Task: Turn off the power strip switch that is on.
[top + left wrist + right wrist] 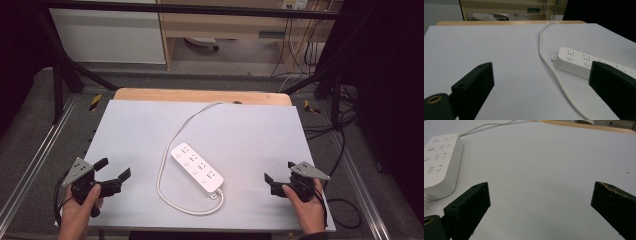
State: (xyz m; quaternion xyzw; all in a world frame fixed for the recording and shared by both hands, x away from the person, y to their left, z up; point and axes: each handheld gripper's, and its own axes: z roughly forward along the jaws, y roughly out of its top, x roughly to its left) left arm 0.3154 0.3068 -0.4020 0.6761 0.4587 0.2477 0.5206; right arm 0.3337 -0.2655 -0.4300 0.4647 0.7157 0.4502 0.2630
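Observation:
A white power strip (197, 166) lies at a slant in the middle of the white mat (135, 125). Its white cable (161, 175) loops around its left side and runs off the far edge. A hand holds my left gripper (114, 169) at the mat's front left, open with nothing in it. My right gripper (279, 171) sits at the front right in the other hand, also open. In the left gripper view the left gripper (541, 67) is spread wide, the strip (576, 62) ahead on the right. The right gripper (541, 186) frames bare mat, with the strip (439, 162) at the left.
The mat covers a wooden table whose far edge (200, 95) shows. Metal frame rails (30, 160) run along both sides. Dark cables (345, 150) trail over the floor on the right. A pale cabinet (110, 35) and shelving stand beyond the table.

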